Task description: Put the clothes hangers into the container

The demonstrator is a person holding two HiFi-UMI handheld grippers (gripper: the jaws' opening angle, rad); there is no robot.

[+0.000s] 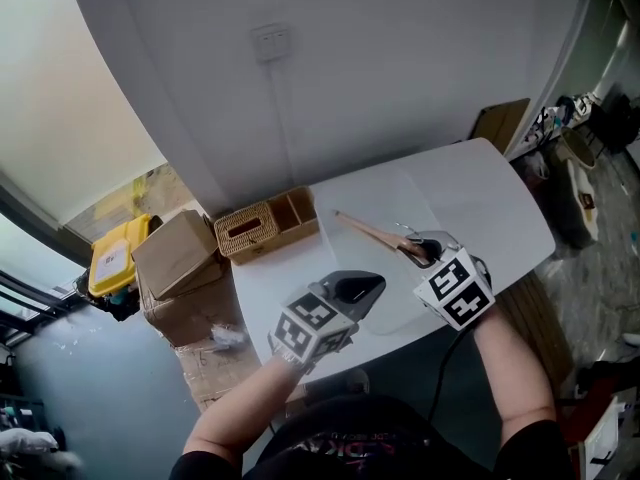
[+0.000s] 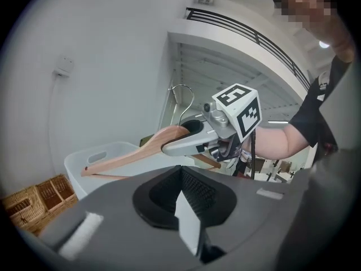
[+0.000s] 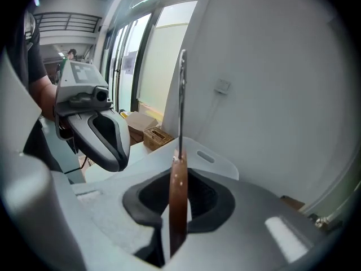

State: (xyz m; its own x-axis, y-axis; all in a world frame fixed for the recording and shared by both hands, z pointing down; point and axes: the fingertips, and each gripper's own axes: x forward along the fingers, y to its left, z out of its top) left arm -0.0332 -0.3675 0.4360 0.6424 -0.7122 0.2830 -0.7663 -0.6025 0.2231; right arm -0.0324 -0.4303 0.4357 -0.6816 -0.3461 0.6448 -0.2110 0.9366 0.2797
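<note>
My right gripper (image 1: pixel 420 248) is shut on a wooden clothes hanger (image 1: pixel 372 232) with a metal hook. In the right gripper view the hanger (image 3: pixel 178 191) stands edge-on between the jaws, its hook wire rising straight up. The left gripper view shows that gripper (image 2: pixel 189 141) holding the hanger (image 2: pixel 132 154) above a white container (image 2: pixel 104 156) with a handle slot. The container (image 3: pixel 211 158) lies just beyond the right jaws. My left gripper (image 1: pixel 362 286) hovers beside it, to the left, jaws drawn together with nothing between them (image 2: pixel 189 224).
A wicker organiser basket (image 1: pixel 265 226) sits at the back left corner of the white table (image 1: pixel 500 208). Cardboard boxes (image 1: pixel 175 253) stand on the floor left of the table. A white wall with a socket rises behind it.
</note>
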